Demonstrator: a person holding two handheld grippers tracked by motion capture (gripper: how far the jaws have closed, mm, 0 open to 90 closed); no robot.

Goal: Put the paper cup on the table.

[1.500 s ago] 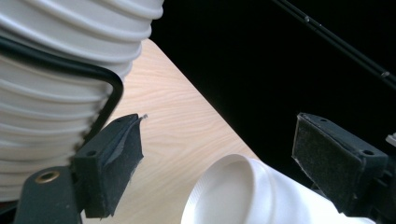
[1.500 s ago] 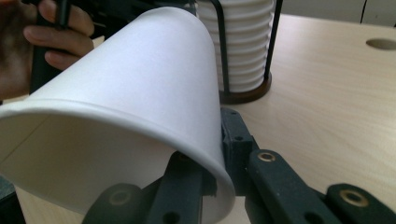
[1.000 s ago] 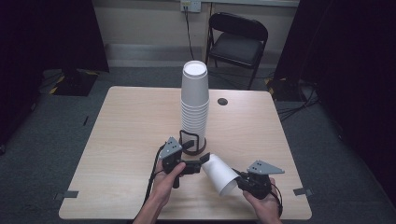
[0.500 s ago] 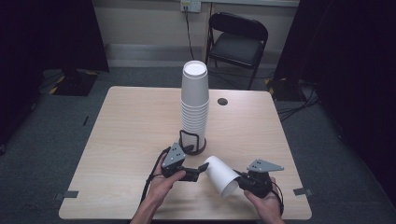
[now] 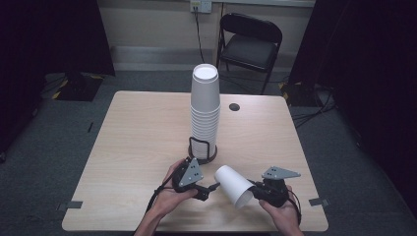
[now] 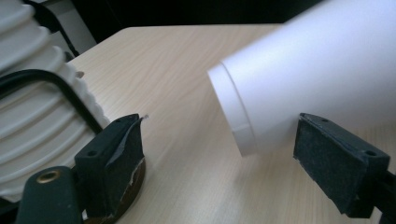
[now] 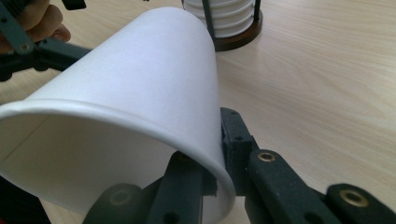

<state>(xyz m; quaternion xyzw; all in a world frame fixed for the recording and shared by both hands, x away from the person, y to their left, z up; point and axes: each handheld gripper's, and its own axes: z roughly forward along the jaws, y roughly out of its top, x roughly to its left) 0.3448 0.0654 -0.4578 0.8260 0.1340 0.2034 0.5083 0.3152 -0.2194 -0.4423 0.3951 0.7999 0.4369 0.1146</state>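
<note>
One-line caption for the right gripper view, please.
Right gripper pinches the rim wall of a white paper cup lying sideways above the wooden table, with the cup stack's holder behind.

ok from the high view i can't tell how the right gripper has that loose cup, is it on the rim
observer: yes, the right gripper is shut on the cup at its rim, one jaw inside the mouth and one outside.
operator: and is the left one gripping the base
observer: no, the left gripper is open, its jaws have just been opening; the cup's base lies between the pads and neither presses on it.
operator: how near is the stack
observer: the stack in its wire holder sits right beside one pad; I cannot tell if they touch.
</note>
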